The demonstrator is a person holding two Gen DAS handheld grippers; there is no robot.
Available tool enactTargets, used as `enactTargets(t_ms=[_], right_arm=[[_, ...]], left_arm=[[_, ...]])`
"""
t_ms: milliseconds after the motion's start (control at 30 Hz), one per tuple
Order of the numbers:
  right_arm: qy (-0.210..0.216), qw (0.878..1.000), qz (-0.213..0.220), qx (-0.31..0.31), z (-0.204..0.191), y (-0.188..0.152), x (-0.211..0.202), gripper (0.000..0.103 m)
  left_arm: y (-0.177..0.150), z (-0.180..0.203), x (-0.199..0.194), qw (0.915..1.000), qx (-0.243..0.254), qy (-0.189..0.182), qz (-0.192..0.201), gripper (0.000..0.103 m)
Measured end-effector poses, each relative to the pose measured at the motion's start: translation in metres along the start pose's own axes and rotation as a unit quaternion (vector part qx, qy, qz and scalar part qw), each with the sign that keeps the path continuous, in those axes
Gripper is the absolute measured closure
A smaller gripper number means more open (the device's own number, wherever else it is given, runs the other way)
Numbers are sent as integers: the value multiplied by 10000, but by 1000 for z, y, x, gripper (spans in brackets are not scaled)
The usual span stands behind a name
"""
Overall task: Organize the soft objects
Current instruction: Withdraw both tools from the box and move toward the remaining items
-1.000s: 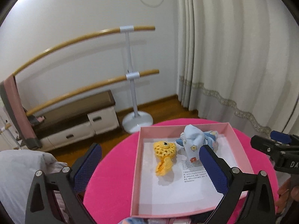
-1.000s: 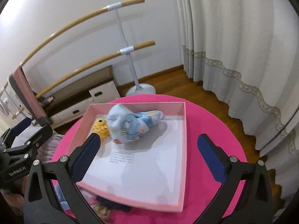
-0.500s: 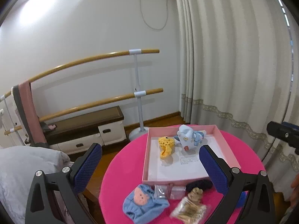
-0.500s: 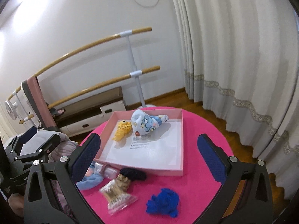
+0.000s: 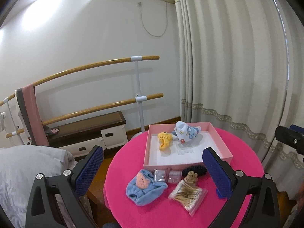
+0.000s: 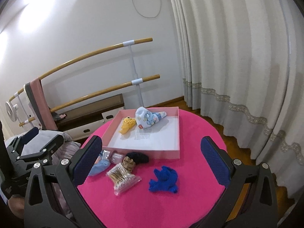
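Table (image 6: 190, 199): magenta-pink cover. Box (image 6: 148, 153): pale pink walls, white floor. Knitted toy (image 6: 127, 125): yellow. Cloth (image 6: 148, 119): light blue, cartoon print. Hat (image 5: 145, 187): sky blue with peach face. Yarn piece (image 6: 165, 179): royal blue. Gripper pads (image 6: 213, 161): dark blue.

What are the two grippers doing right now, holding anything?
Left gripper: open, holding nothing, above the pink table.
Right gripper: open, holding nothing.

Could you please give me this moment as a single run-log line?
left gripper: open, empty | right gripper: open, empty | pink box: yellow toy, printed cloth | outside: blue knit, blue hat
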State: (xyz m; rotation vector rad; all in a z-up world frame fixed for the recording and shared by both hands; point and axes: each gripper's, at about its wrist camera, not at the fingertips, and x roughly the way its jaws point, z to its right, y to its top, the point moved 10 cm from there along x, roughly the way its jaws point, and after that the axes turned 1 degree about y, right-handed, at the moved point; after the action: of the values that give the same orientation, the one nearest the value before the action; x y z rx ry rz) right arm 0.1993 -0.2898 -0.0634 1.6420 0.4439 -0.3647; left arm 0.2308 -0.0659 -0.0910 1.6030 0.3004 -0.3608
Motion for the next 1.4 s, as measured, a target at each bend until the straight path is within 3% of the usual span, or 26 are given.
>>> enactTargets(t_ms=[233, 633, 1067, 1400], right_arm=[[-75, 9999, 29, -104, -8, -13, -10, 0], [-208, 9998, -67, 39, 7, -24, -5, 0], [-297, 9986, -423, 85, 15, -44, 27, 0], [-386, 9956, -833, 200, 31, -70, 57, 0]], left_arm=[[-10, -11, -20, 9999, -105, 41, -4, 0], [-13, -4, -23, 9998, -50, -74, -170, 0], [-41, -26, 28, 9965, -80, 146, -822, 0], [-64, 21, 56, 9920, 274, -260, -1202, 0]])
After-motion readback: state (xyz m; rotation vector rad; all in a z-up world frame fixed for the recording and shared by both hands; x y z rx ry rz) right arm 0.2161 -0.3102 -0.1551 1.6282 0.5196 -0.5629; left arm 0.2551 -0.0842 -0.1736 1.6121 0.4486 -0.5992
